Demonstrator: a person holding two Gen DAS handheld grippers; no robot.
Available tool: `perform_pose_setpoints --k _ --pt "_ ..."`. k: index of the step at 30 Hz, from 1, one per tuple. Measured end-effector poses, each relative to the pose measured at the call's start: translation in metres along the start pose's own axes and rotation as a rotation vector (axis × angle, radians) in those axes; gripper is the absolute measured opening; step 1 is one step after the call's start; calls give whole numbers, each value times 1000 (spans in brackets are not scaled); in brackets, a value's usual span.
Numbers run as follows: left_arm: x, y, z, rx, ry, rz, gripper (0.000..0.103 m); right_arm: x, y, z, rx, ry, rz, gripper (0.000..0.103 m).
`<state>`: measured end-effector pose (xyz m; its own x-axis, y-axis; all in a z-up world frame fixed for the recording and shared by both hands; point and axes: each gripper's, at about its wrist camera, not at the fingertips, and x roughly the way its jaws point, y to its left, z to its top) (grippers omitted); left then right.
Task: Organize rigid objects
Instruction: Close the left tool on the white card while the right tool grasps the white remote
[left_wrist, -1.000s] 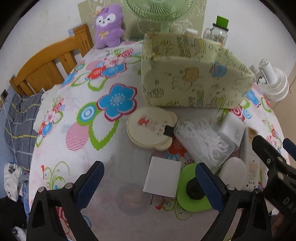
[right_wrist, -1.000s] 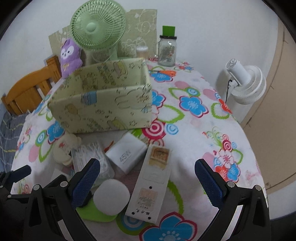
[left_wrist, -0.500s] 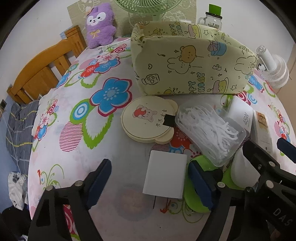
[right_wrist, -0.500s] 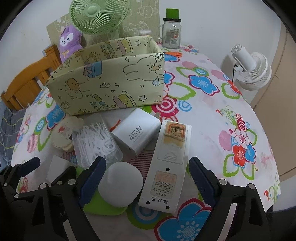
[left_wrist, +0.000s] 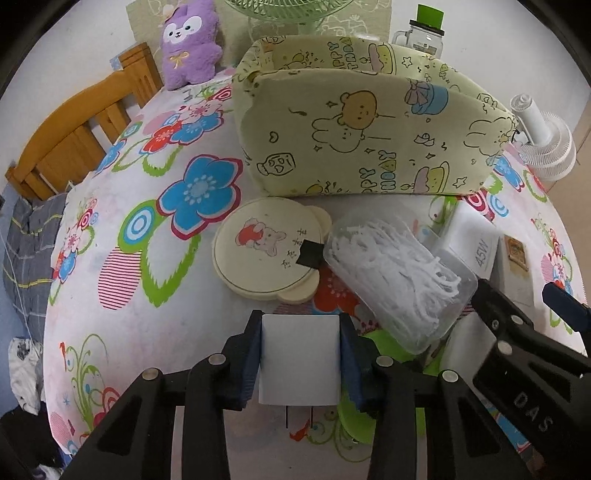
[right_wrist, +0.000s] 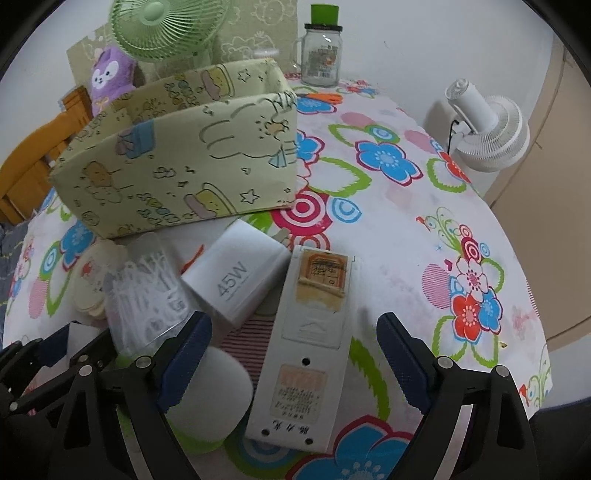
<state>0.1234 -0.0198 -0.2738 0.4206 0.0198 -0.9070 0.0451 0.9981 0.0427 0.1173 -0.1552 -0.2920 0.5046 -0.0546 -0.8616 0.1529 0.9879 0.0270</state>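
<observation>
Our left gripper (left_wrist: 300, 354) has its pads pressed on the two flat sides of the plug (left_wrist: 299, 360) — a small white cube, prongs pointing back at us, well in front of the box (left_wrist: 354, 147). We judge it light, hard and smooth, so slippery; the flat faces are the right hold. The box looks soft, its fabric walls sagging. Our right gripper (right_wrist: 293, 360) gapes wide, empty, straddling the long white remote (right_wrist: 306, 347) — stiff plastic, best held across its narrow width

Pale-yellow cartoon-printed fabric bin (left_wrist: 354, 140); floral tablecloth (right_wrist: 406, 206); white charger (left_wrist: 299, 358); purple plush (left_wrist: 190, 44).
</observation>
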Motion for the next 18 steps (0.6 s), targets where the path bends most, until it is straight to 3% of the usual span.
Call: perform_pose_setpoints --k 5,7,9,11,18 --pt "0 0 0 -15 -2 0 39 14 -3 5 33 44 49 82" --pt "0 2 0 -22 2 -3 39 17 -1 6 26 54 25 79" --pt "1 3 1 -30 7 -3 39 20 -1 6 22 58 -10 57" --pt "2 2 2 -28 10 2 39 19 -4 6 34 49 -53 48" --pt "-7 3 8 -31 -12 2 39 16 -10 7 48 66 -45 47"
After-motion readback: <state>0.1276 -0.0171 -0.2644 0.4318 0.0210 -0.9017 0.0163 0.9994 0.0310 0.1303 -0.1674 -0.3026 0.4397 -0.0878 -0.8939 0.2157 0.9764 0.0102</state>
